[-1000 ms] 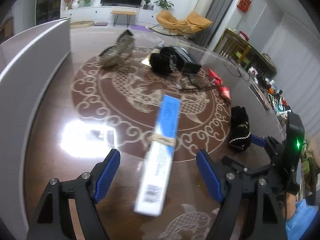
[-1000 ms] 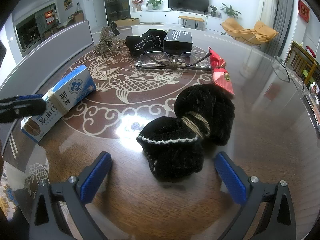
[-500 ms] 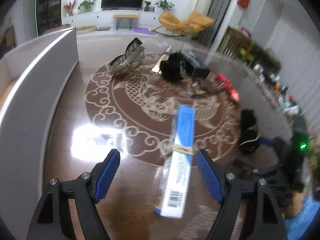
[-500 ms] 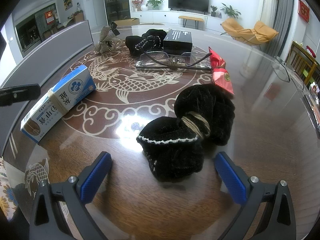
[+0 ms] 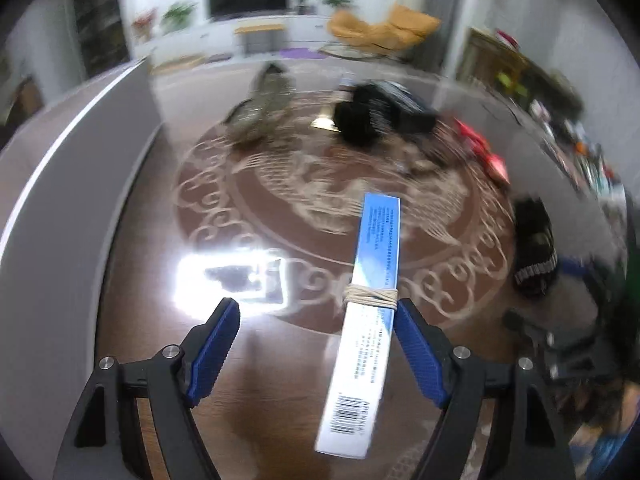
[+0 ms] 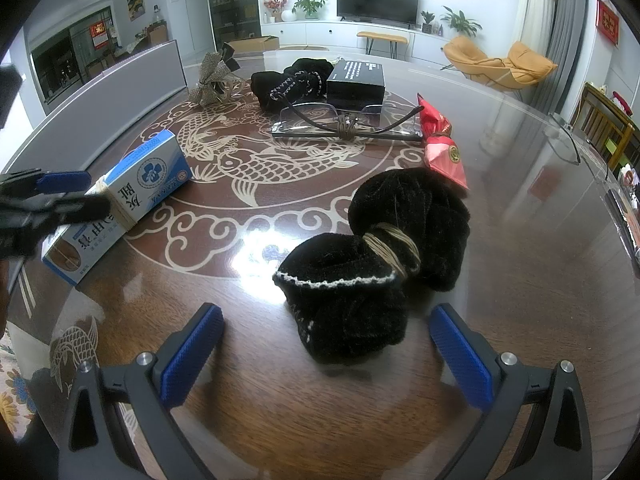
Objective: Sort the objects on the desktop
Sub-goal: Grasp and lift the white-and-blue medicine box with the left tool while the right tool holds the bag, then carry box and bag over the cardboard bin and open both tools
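From the left wrist, the left gripper stands released over the long blue-and-white cardboard box bound with twine — its right pad just beside the box's edge, the left pad well apart. The box is not yet gripped; next it likely needs centring, then closing. Bare wood lies leftward, up to the grey curved panel.

From the right wrist, the right gripper hangs unclenched before the black fuzzy bundle tied with twine — table free around it.
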`<state>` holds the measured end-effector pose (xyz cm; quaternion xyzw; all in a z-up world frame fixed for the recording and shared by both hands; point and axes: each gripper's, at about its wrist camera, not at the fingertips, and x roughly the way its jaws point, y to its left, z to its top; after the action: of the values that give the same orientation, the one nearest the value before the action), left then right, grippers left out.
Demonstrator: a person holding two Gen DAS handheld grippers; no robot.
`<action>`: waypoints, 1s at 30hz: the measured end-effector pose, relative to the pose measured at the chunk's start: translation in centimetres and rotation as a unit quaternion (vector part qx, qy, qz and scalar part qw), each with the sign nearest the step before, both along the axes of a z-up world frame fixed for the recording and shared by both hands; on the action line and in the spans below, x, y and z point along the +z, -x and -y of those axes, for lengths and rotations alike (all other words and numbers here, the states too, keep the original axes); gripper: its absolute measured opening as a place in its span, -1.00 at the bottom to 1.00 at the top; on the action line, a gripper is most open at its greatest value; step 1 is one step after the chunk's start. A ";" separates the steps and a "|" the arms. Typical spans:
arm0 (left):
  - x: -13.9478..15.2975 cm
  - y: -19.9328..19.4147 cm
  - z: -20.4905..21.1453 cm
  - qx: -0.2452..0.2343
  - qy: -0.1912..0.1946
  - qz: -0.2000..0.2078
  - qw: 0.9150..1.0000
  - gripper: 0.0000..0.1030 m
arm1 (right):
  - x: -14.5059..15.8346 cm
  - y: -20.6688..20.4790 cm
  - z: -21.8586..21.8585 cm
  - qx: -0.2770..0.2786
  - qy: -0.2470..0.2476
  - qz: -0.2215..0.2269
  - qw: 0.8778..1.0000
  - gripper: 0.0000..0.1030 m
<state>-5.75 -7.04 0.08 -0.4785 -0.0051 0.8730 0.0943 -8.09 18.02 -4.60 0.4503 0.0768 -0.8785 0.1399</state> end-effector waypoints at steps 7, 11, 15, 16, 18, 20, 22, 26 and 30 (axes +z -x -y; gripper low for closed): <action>-0.5 0.4 4.8 0.069 -0.026 0.017 0.997 0.52 | 0.0 0.0 0.0 0.000 0.000 0.000 1.000 1.00; -0.8 0.2 4.4 0.055 -0.044 0.018 0.997 0.52 | 0.0 0.0 0.1 0.000 0.000 0.000 1.000 1.00; -1.3 0.0 1.5 -0.005 -0.047 0.021 0.999 0.62 | 0.0 0.0 0.0 0.000 0.000 0.000 1.000 1.00; -1.6 0.0 0.3 -0.022 -0.027 0.019 0.999 0.63 | 0.0 -0.1 0.0 0.000 0.000 0.000 1.000 1.00; -2.2 0.1 -1.2 -0.044 0.004 0.018 0.999 0.63 | 0.0 -0.1 0.0 0.000 0.000 0.000 1.000 1.00; -2.7 -0.1 -2.3 -0.049 0.045 0.005 0.998 0.64 | 0.0 -0.1 0.0 0.000 0.000 0.000 1.000 1.00; -2.8 -0.5 -2.7 -0.051 0.058 -0.010 0.997 0.34 | 0.0 -0.1 0.0 0.001 0.000 0.000 1.000 1.00; -2.3 -1.5 -2.6 -0.033 0.059 -0.017 0.998 -0.21 | 0.1 -0.1 -0.4 0.010 0.013 0.002 1.000 1.00; -2.4 -3.7 -1.6 -0.018 0.039 -0.022 0.999 -0.21 | 0.9 -0.1 -2.5 0.017 0.047 0.045 0.998 0.93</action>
<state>-2.06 -5.44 -2.30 -0.4627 0.0395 0.8809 0.0909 -8.01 20.53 -3.74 0.4810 0.0369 -0.8575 0.1790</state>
